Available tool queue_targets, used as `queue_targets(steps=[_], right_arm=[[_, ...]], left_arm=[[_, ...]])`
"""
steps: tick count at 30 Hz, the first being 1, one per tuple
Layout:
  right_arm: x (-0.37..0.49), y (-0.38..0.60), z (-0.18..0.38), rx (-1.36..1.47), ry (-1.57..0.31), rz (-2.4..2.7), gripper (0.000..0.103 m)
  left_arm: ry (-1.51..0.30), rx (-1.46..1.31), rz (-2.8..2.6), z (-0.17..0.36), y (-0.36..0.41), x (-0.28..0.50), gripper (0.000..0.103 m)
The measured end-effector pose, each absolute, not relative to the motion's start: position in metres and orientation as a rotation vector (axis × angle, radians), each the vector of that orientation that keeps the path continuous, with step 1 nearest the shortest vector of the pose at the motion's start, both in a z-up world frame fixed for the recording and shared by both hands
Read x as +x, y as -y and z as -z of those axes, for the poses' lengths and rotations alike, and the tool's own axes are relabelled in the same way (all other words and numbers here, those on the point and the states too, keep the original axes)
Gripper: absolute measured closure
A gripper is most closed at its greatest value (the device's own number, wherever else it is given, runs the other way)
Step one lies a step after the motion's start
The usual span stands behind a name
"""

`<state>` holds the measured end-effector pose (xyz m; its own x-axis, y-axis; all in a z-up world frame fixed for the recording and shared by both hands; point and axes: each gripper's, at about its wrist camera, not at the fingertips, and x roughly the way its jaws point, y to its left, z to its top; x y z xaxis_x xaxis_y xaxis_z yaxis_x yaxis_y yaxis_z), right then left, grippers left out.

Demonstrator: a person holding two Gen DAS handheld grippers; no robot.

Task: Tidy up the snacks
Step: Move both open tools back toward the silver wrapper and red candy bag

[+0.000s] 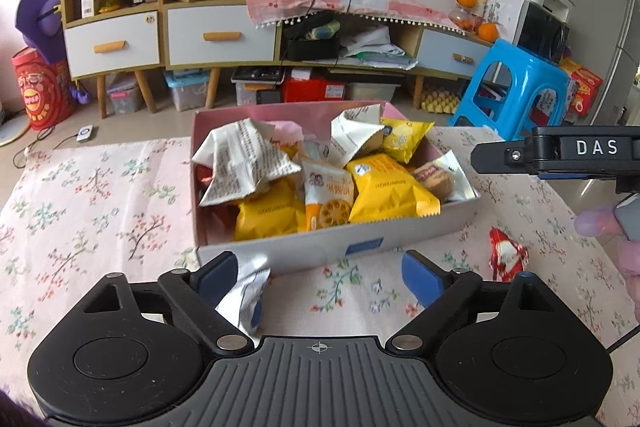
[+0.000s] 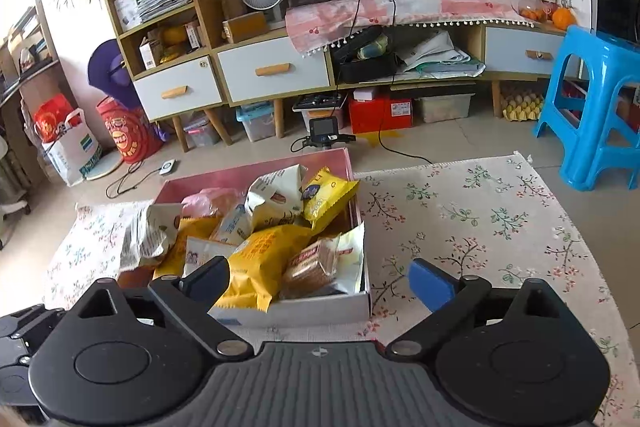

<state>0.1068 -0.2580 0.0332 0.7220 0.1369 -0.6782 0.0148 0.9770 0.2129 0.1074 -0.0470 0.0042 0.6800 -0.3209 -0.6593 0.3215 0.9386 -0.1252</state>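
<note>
An open box (image 1: 304, 247), pink inside and white outside, stands on the floral tablecloth, heaped with snack packets: yellow ones (image 1: 388, 193), a white printed one (image 1: 240, 163), a biscuit pack (image 1: 436, 179). My left gripper (image 1: 320, 275) is open just in front of the box's near wall, holding nothing. A silver-white packet (image 1: 246, 301) lies on the cloth beside its left finger. A red wrapped sweet (image 1: 506, 255) lies to the right. My right gripper (image 2: 320, 279) is open over the box's near right corner (image 2: 360, 303), empty, above the yellow packet (image 2: 264, 259).
The tablecloth (image 1: 80, 207) reaches the table's far edge behind the box. Past that edge stand a blue plastic stool (image 2: 592, 107) and a low cabinet with drawers (image 2: 276, 71). A finger (image 1: 500, 157) of the right gripper and a person's hand (image 1: 596, 223) show at the right.
</note>
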Motion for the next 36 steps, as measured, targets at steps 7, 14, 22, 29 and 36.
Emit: queue_targets(steps=[7, 14, 22, 29, 36], right_arm=[[0.088, 0.252, -0.039, 0.154, -0.769, -0.075, 0.013], [0.071, 0.245, -0.038, 0.105, -0.791, -0.083, 0.013], [0.046, 0.240, -0.029, 0.085, -0.791, -0.095, 0.012], [0.031, 0.240, -0.012, 0.086, -0.802, -0.105, 0.012], [0.018, 0.243, 0.002, 0.044, -0.802, -0.107, 0.012]], left_arm=[[-0.766, 0.029, 0.345, -0.002, 0.033, 0.088, 0.007], [-0.791, 0.039, 0.332, 0.005, 0.020, 0.072, 0.005], [-0.813, 0.028, 0.331, 0.020, 0.004, 0.052, 0.005], [-0.828, 0.012, 0.295, 0.034, -0.010, 0.041, 0.005], [-0.838, 0.022, 0.273, 0.047, -0.016, 0.035, 0.005]])
